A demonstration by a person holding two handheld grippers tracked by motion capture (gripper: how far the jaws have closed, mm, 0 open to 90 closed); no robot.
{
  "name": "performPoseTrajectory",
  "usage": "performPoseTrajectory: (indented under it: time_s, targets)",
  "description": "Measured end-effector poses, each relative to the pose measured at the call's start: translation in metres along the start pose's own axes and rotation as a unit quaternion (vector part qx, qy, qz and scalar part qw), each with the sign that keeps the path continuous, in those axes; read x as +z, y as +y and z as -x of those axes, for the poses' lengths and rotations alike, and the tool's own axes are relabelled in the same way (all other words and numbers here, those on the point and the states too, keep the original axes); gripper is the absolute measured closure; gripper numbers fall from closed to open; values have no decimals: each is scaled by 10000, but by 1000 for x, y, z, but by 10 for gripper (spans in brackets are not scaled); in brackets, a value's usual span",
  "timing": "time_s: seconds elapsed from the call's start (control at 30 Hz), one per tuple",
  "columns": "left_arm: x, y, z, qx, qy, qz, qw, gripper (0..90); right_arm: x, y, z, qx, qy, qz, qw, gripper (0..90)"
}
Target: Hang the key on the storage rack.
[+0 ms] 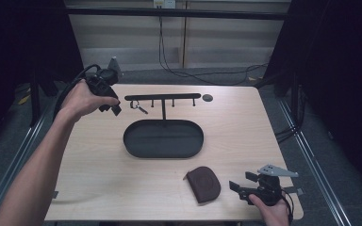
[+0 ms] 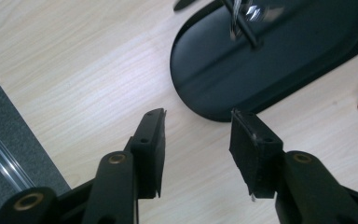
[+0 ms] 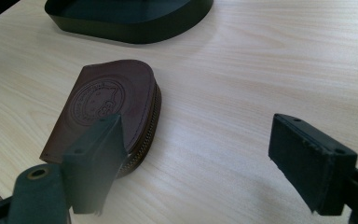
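While the left gripper (image 1: 114, 107), jaws parted and empty, backs off the hung metal key ring (image 1: 138, 107), draw away level; the right gripper (image 1: 239, 185) waits wide by the brown leather pouch (image 1: 204, 183).

The light wooden table (image 1: 99, 155) carried a black oval tray (image 1: 163, 138), which lay ahead of the left gripper (image 1: 113, 106) and beyond the right gripper (image 1: 240, 183). A brown zipped leather pouch (image 1: 204, 184) lay flat just beside the right gripper's open jaws, and a small dark disc (image 1: 207, 98) sat near the far edge, well apart from both grippers.
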State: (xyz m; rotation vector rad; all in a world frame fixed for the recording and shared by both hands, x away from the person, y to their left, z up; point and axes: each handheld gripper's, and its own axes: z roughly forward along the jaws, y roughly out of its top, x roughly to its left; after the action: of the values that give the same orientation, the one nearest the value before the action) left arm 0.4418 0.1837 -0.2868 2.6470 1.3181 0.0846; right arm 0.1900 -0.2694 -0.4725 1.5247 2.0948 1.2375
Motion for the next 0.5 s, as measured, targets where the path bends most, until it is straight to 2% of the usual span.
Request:
performPoseTrajectory:
  time_s: [0.1,0.17,0.23,0.3,0.33,0.43,0.5]
  targets:
    - [2,-9,-1,-59,5,23,10000,512,0,0,0,0,10,-1,10000,183]
    - [7,-22,-3,-93,-142,21,9999,503,1,0,0,12,14,-23,10000,183]
    - [9,-27,-5,-143,-134,57,9998,493,1,0,0,9,17,-25,10000,183]
    - [8,-32,-7,-159,-95,141,9997,464,1,0,-1,-3,14,-22,10000,183]
    - [6,-38,-6,-217,-2,273,9994,440,1,0,0,12,11,-19,10000,183]
    - [5,-44,-4,-187,-34,384,9991,411,1,0,0,27,3,-18,10000,183]
    - [4,-55,1,-154,-99,622,9979,389,1,0,0,49,-3,-27,10000,183]
